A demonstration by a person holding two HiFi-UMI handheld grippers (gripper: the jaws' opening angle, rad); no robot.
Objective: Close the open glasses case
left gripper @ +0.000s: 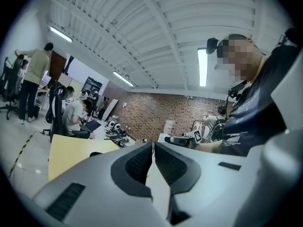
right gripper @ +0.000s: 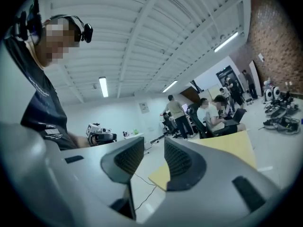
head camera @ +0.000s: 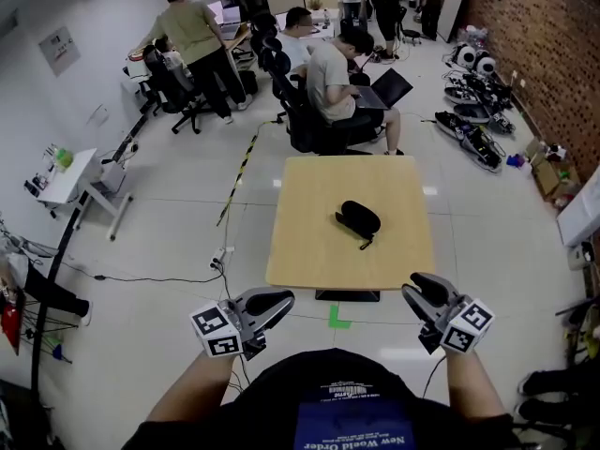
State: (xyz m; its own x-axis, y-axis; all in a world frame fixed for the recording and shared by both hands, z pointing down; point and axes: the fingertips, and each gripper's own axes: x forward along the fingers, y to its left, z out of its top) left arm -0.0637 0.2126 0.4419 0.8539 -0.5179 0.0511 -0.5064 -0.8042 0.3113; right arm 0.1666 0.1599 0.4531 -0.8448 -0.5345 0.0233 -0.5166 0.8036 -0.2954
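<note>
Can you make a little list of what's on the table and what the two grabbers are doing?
table: light wood, one thing on it
on the table: black glasses case, near the middle; lid too small to judge
left hand-held gripper: shut, empty, short of the table
right hand-held gripper: open, empty, short of the table

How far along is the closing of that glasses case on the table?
Done: unclear; the black glasses case on the table looks too small to tell open from shut. In hand: nothing; the left gripper is shut and empty, the right gripper open and empty, both short of the table. Left: reaching the case.
</note>
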